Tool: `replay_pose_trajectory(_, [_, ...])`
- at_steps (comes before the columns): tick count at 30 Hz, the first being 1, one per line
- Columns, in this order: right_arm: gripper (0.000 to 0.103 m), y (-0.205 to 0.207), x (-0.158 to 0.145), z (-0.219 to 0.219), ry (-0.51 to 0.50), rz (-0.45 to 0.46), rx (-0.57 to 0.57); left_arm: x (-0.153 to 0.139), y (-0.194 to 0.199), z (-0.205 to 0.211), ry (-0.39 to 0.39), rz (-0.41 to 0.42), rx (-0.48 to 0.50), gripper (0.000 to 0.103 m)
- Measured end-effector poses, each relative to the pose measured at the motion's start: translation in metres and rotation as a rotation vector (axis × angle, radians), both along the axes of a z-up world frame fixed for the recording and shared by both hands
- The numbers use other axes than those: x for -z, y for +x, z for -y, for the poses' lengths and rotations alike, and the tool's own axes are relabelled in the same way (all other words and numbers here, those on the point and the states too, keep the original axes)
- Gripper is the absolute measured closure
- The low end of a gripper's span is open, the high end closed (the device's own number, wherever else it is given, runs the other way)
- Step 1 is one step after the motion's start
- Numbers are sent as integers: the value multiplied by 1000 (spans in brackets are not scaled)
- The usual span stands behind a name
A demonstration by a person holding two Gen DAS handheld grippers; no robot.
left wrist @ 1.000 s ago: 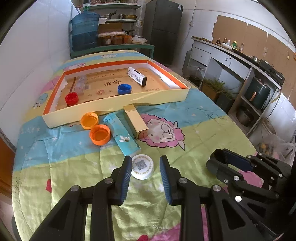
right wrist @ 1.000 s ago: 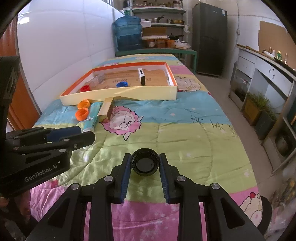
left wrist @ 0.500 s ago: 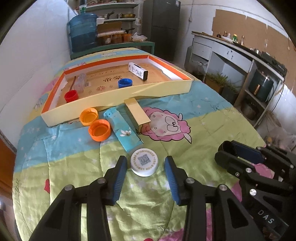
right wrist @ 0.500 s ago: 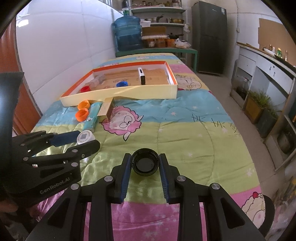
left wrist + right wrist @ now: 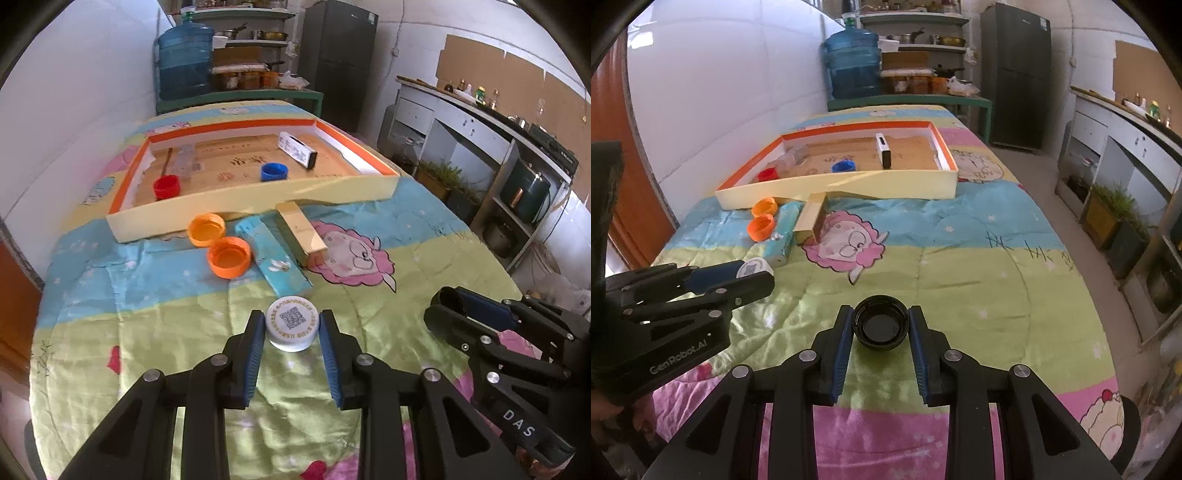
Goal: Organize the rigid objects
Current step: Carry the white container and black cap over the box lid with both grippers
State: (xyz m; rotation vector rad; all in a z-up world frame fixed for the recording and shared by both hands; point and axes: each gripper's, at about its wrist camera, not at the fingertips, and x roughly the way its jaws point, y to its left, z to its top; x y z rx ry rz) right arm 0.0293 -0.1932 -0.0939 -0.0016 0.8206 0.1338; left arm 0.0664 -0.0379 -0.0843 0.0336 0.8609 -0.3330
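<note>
left claw [image 5: 291, 332] closing on a white cap [image 5: 293, 323] that sits on the quilt [image 5: 147, 314] between its pads, short of the tray [image 5: 258, 192] — a shallow pinch on the low rim could pop it loose. right claw [image 5: 880, 326] — clamped on a black cap [image 5: 880, 325].

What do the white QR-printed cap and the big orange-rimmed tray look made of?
White QR-printed cap: probably moulded plastic, semi-gloss, with a ribbed skirt. Orange-rimmed tray: apparently cardboard, matte cream walls with folded edges and a printed tan floor.
</note>
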Motion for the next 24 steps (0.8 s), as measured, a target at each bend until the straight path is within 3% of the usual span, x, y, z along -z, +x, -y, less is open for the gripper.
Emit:
replay_pose_trajectory(10, [72,21,-18,-21,-1,39,-70,-31,7,-21,-22,55,-60,72])
replay_pose_trajectory(24, [72,60,-46,-38,-4,74,-120,-53,35,-42,-18,101,-159,72])
